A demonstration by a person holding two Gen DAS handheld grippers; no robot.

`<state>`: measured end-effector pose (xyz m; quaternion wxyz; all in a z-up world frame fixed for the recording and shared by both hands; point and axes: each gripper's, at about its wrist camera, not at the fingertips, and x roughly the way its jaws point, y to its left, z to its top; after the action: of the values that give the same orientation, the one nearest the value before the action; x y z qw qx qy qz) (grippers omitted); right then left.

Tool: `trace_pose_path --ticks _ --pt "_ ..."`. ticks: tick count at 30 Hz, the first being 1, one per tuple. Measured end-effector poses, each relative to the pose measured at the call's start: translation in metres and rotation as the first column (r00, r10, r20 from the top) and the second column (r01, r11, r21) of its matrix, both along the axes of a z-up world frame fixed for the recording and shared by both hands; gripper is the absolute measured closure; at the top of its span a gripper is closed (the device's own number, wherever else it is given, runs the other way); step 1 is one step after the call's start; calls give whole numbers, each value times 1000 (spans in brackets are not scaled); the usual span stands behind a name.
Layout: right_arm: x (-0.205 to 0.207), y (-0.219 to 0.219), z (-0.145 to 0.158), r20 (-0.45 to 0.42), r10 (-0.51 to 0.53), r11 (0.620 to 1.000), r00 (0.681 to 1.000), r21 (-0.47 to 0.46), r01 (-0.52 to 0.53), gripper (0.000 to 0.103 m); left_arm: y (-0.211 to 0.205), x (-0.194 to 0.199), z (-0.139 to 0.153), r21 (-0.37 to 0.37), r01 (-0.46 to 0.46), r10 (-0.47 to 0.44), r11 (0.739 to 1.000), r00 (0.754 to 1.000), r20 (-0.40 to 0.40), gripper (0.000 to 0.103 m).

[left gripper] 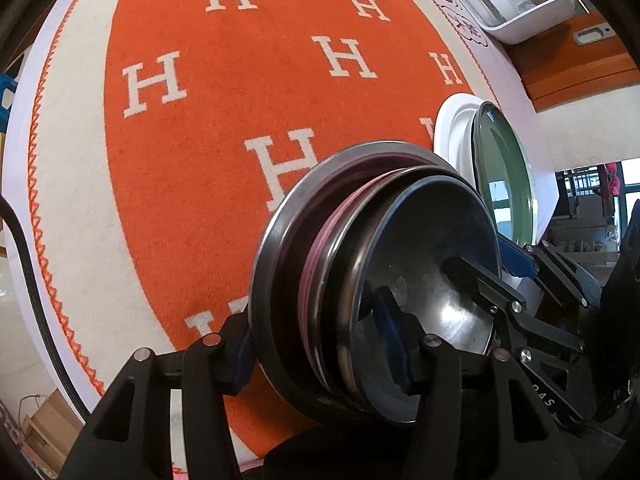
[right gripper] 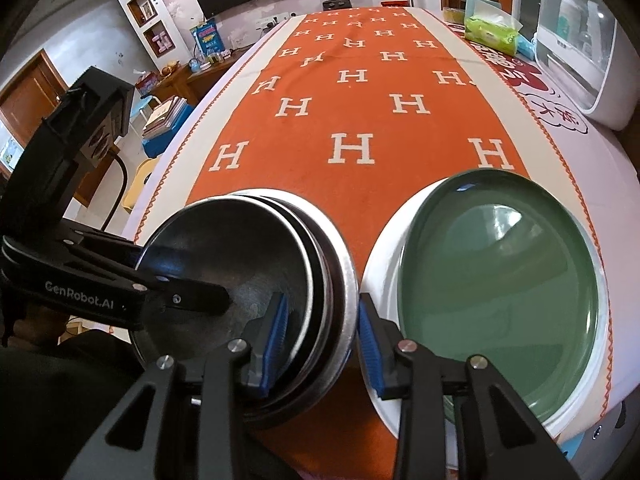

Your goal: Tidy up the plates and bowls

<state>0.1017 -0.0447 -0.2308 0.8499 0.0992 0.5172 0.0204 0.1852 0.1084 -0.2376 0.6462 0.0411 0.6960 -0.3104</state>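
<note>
Right wrist view catches the right gripper (right gripper: 320,344) clamped over the rim of the stacked bowls (right gripper: 240,264) on the desk (right gripper: 360,208), beside a green plate (right gripper: 504,280) on a white plate (right gripper: 380,280). Left wrist view alone shows the left gripper (left gripper: 320,354) pinching the stack's opposite rim, pink bowl edge (left gripper: 320,240) showing.

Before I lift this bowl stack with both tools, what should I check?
1. Left tool straddles the bowl stack rim, one finger inside and one outside: ok.
2. Right tool straddles the opposite rim: ok.
3. Pads pressing firmly on the rims: cannot tell.
4. Bowls nested evenly: not ok, the inner rims sit offset.
5. Right tool's outer finger clear of the white plate: cannot tell, they are very close.
6. Green plate seated on the white plate, beside the stack: ok.
</note>
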Motion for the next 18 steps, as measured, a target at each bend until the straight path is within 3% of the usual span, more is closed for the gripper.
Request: trace_pose_path --ticks 18 --pt "-10 -4 29 14 74 997 997 2 -74 74 -10 -15 27 95 -39 37 995 999 22 53"
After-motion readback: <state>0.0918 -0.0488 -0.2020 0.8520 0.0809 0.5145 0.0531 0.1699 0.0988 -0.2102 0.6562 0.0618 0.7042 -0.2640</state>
